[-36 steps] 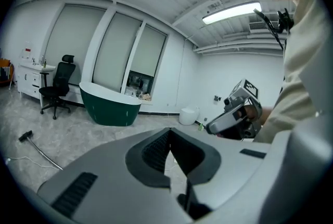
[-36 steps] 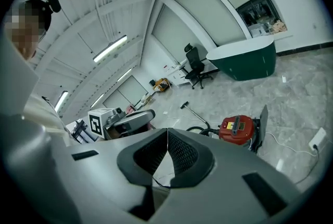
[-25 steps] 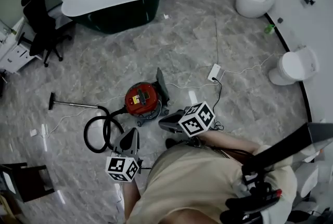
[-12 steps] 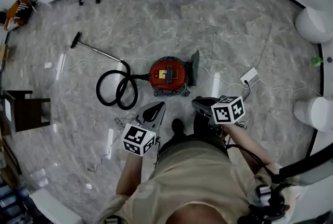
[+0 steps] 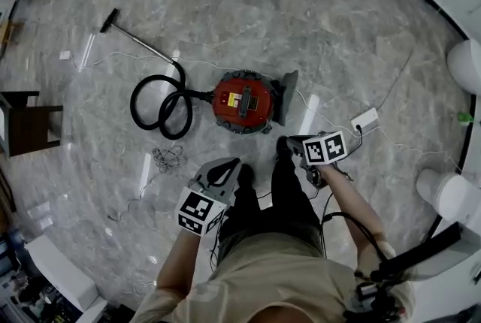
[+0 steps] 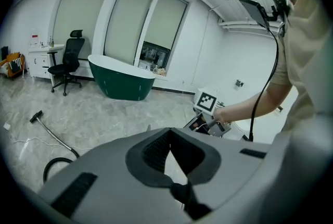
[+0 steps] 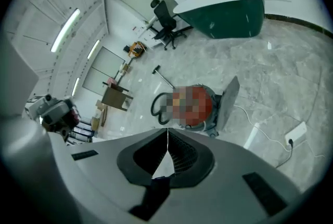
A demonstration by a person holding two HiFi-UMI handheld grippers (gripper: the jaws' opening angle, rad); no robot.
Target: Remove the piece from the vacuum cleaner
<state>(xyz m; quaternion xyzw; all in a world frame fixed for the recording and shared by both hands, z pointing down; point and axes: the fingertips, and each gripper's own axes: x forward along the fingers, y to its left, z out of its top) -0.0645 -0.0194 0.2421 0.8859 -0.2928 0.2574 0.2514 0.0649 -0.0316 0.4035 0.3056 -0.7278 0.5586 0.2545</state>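
My left claw (image 5: 225, 166): jaws together, nothing between. My right claw (image 5: 289, 145): same, shut empty. Red vacuum cleaner (image 5: 242, 101) on marble floor (image 5: 338, 36) ahead, apart from both; grey piece (image 5: 288, 97) upright at its right side

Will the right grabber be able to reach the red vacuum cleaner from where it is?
Probably yes. The right gripper points toward the vacuum cleaner, with just a stretch of floor between them. Its jaws are shut, so they would need to open before grabbing anything.
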